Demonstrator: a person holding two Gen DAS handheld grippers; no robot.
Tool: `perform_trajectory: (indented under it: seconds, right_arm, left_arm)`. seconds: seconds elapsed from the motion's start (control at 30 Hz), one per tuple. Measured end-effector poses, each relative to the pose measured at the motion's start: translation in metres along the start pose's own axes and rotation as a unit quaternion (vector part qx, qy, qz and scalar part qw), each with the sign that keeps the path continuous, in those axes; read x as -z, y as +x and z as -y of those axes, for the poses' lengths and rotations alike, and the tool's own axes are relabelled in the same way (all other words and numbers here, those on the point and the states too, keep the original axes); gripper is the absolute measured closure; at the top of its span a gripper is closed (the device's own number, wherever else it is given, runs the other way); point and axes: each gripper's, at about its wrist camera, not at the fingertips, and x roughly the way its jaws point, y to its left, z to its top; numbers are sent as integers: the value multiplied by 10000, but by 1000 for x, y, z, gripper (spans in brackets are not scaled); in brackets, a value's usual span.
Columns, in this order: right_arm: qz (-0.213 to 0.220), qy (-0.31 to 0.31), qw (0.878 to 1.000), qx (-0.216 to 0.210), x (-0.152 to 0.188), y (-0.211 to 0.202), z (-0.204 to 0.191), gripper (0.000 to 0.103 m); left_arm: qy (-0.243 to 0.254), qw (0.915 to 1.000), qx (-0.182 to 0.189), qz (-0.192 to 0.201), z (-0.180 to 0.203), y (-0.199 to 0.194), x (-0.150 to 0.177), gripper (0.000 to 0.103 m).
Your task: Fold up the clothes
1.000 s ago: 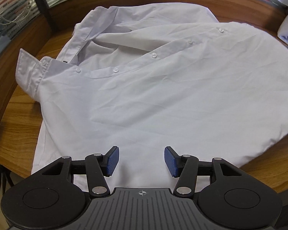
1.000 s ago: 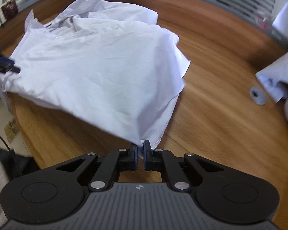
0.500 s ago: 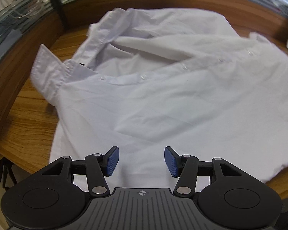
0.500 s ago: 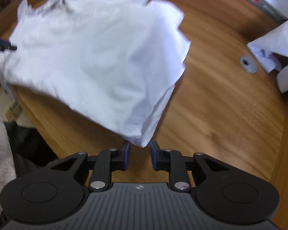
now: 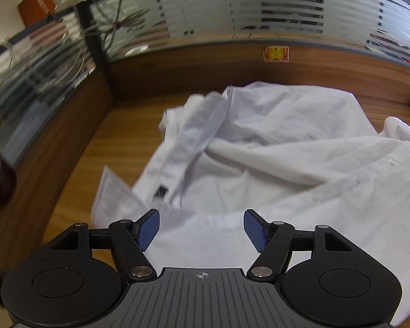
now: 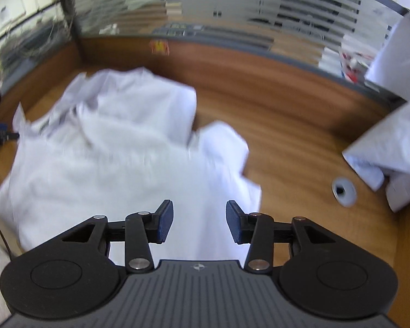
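Since a second ago my right tongs have let go of the shirt corner they were pinching, and both cameras have tipped up so more of the far wall shows. Going from the left: my left tongs (image 5: pixel 202 228) stand wide apart with nothing between them, hovering over the near edge of the white shirt (image 5: pixel 273 169), just short of its collar (image 5: pixel 114 188), which sticks out flat toward the left. The shirt lies rumpled on the wooden bench (image 5: pixel 117 136), its button strip (image 5: pixel 369 175) running off to the right and loose folds heaped behind. My right tongs (image 6: pixel 199 222) are apart too and hold nothing, with the shirt's hem side spread just beyond them. Further right on the bench sit a small round cable hole (image 6: pixel 343 188) and another pile of white cloth (image 6: pixel 391 147). I judge the shirt light, limp and thin: it will sag and slide wherever it is not held, so I would pinch it at a doubled edge such as the collar, the button strip or a hem corner, not in the middle of a panel.
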Motion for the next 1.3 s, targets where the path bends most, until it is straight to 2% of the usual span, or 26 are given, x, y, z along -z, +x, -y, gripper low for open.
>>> perform_trajectory:
  seconds: [0.07,0.2,0.3,0.37,0.5,0.63,0.77,0.87,0.9,0.97,1.03,1.07,1.1,1.17,1.23,1.3]
  right_arm:
    - [77,48,9999,59,-23,16,-3,50]
    - [41,-34,9999,160,-62,53,-12,50]
    - [-123,-57,9998,155,-84,84,-8,44]
    - [-232,-72,9996,151,-99,104,-5,36]
    - [-504,24,9987,118,-122,143,4,35]
    - [-612,17,9981,-36,-137,175,12,32]
    - [-741,-271,9961,-383,-155,214,9,20]
    - [-976,-527,9919,-622,-166,247,4,19]
    - [-1065,-616,9900,-685,-170,258,1,19]
    - [-1209,-810,9863,-771,-175,279,-5,20]
    - [-1271,-936,9838,-844,-179,289,-10,20]
    - [-1265,-968,9833,-875,-180,290,-12,21]
    - [-1260,-1000,9828,-906,-181,290,-14,26]
    - [-1248,-1065,9817,-968,-183,291,-18,56]
    - [-1237,-1129,9805,-1030,-185,293,-22,80]
    - [-1226,-1192,9792,-1092,-187,294,-26,92]
  left_arm:
    - [152,9999,7,81,-5,10,-16,31]
    - [457,9987,20,243,-16,30,-47,22]
    - [685,9970,31,362,-24,45,-71,19]
    - [803,9961,75,360,-21,61,-85,18]
    - [973,9945,220,334,-12,91,-112,14]
    - [1199,9918,299,316,2,124,-132,13]
    - [1455,9887,276,238,11,146,-138,14]
    - [1656,9857,245,180,16,160,-140,15]
    - [1723,9846,235,160,18,165,-140,19]
    - [1856,9823,214,122,22,174,-141,36]
    - [1988,9798,193,83,26,184,-143,76]
    - [2055,9785,182,63,28,188,-143,81]
    - [2111,9773,169,48,29,192,-144,91]
    - [1874,9822,55,134,22,186,-144,93]
    - [1607,9868,-24,219,15,178,-145,95]
    - [1339,9905,-65,308,5,169,-147,95]
